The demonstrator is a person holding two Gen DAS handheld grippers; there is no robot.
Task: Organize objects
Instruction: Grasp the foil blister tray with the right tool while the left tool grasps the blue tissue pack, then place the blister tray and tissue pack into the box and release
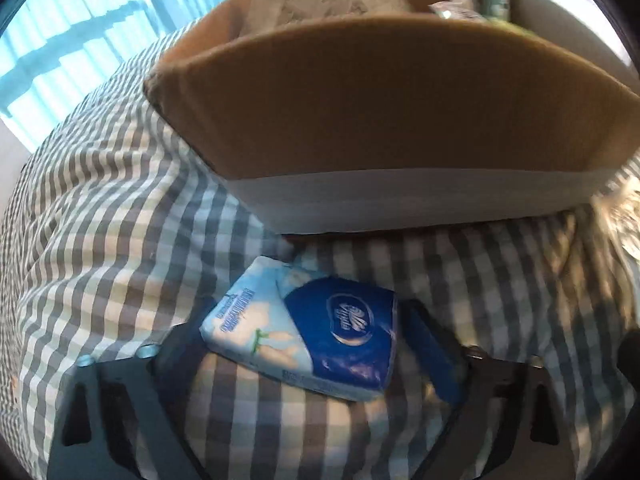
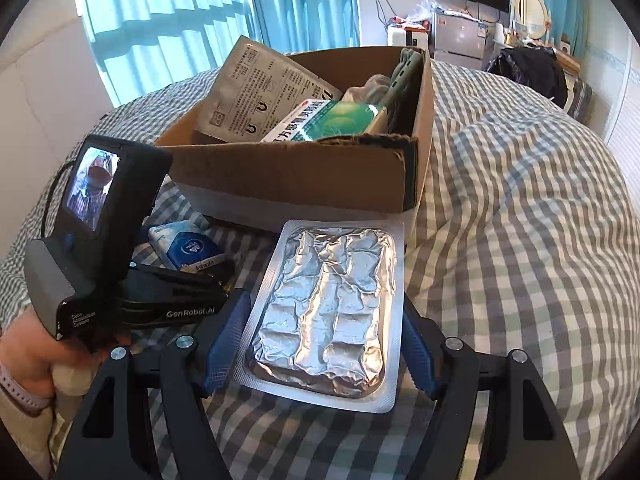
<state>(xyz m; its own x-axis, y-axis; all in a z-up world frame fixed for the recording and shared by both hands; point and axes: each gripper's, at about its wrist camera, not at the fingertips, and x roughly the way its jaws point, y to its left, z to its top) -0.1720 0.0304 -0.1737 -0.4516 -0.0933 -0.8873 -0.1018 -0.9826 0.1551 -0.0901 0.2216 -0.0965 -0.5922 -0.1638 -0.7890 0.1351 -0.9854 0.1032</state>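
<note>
A brown cardboard box [image 2: 304, 176] sits on a checked bedspread and holds a grey sachet [image 2: 256, 96], a green medicine box [image 2: 332, 118] and other items. The box also fills the top of the left wrist view [image 1: 380, 104]. My left gripper [image 1: 304, 344] is shut on a blue and white tissue pack [image 1: 312, 332], low over the bedspread just in front of the box. The same pack shows in the right wrist view [image 2: 186, 246]. My right gripper [image 2: 324, 320] is shut on a silver foil blister pack [image 2: 324, 304], held before the box's near wall.
The checked bedspread [image 2: 520, 240] spreads to the right of the box. The left gripper's handle with its small screen [image 2: 92, 216] stands at the left, held by a hand. Blue curtains [image 2: 168, 20] hang behind. A fridge and clutter [image 2: 460, 36] are far back.
</note>
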